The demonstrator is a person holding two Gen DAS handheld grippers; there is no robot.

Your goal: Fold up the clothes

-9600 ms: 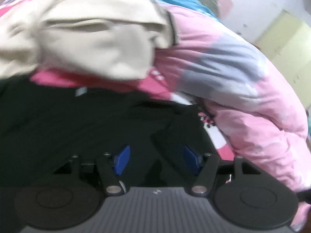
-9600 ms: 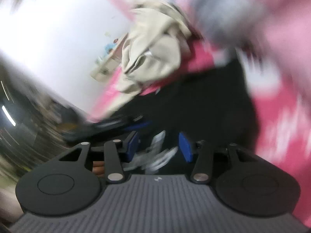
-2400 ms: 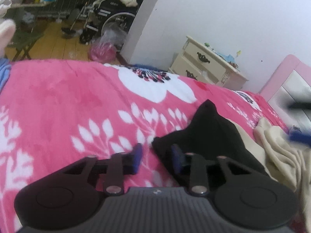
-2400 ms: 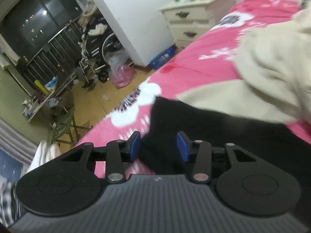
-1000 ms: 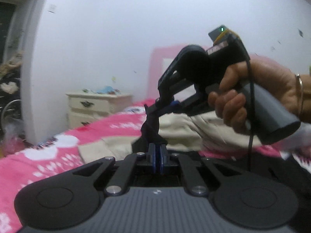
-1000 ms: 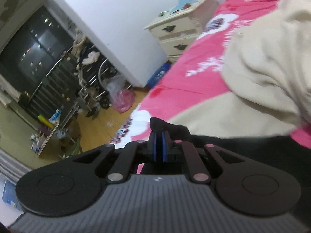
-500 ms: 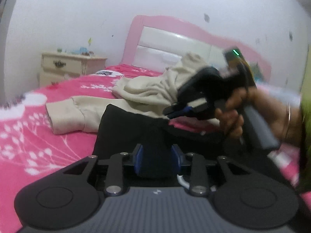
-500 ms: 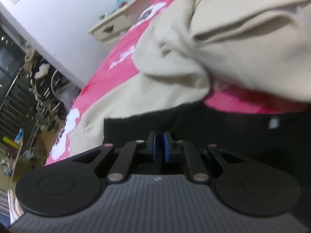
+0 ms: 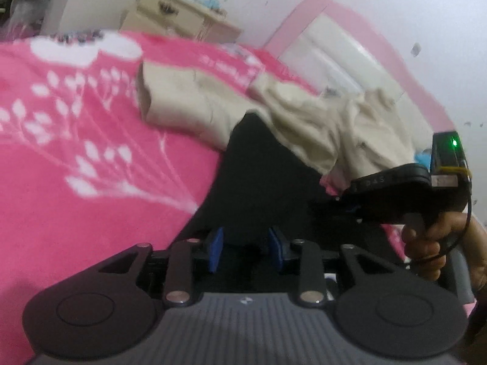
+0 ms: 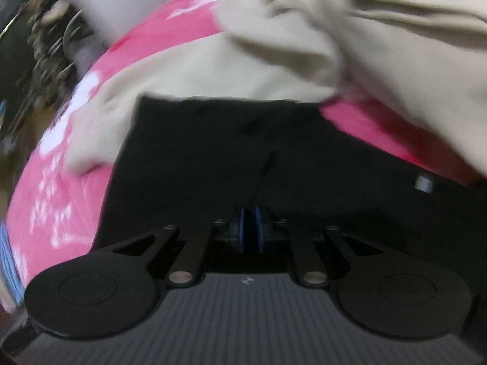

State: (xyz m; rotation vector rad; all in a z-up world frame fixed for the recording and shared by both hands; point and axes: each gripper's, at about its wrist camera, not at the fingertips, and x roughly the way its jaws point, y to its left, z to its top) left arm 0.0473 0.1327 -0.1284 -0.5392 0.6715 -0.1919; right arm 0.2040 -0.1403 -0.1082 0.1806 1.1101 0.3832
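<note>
A black garment lies spread on the pink flowered bedspread, its far edge tucked under a crumpled beige garment. My left gripper hovers low over the black cloth's near part. Its blue pads stand apart with dark fabric between them, not pinched. In the right wrist view my right gripper points steeply down onto the black garment. Its pads are almost together on a thin fold. The left wrist view shows a hand holding that right gripper at the right.
The beige garment is heaped just beyond the black one. A cream nightstand stands by the white wall at the back left. The pink headboard rises behind the beige heap. Dark clutter sits on the floor past the bed's edge.
My left jaws went from shut to apart, and the left view rolled and dropped toward the bed. My right gripper sank and tipped down over the black garment, its pads staying close together.
</note>
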